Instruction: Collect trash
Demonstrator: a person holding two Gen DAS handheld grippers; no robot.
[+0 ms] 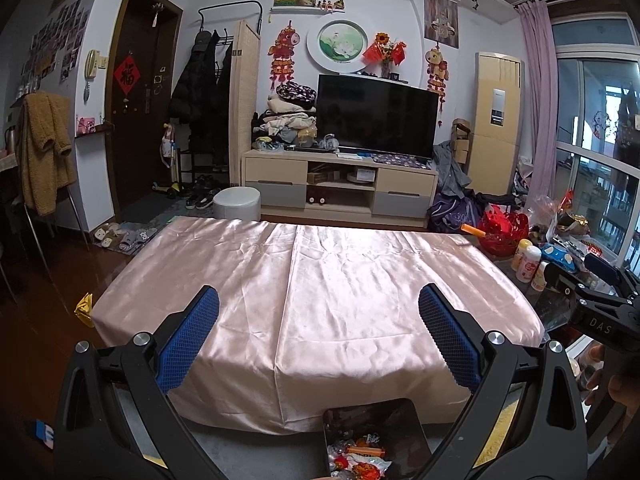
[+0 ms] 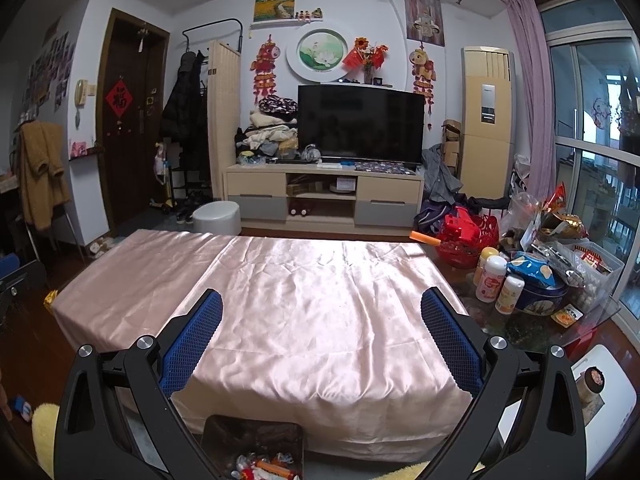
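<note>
We hold the left hand-held gripper [image 1: 319,334] and right hand-held gripper [image 2: 322,336] released, jaws wide and empty, above the desk draped in shiny pink satin cloth [image 1: 320,300]. Colourful wrapper trash [image 1: 358,460] lies inside the dark rectangular bin [image 1: 374,420] on the floor, just below the desk's near edge.

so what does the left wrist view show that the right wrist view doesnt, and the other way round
Only the left wrist view shows the right gripper from outside, at its right edge, and slippers by the door. Only the right wrist view shows the white stool with a jar on it and the blue tin clearly. Both share the pink cloth, bare of trash, the bin holding wrappers, the TV, and open blue-padded fingers.
</note>
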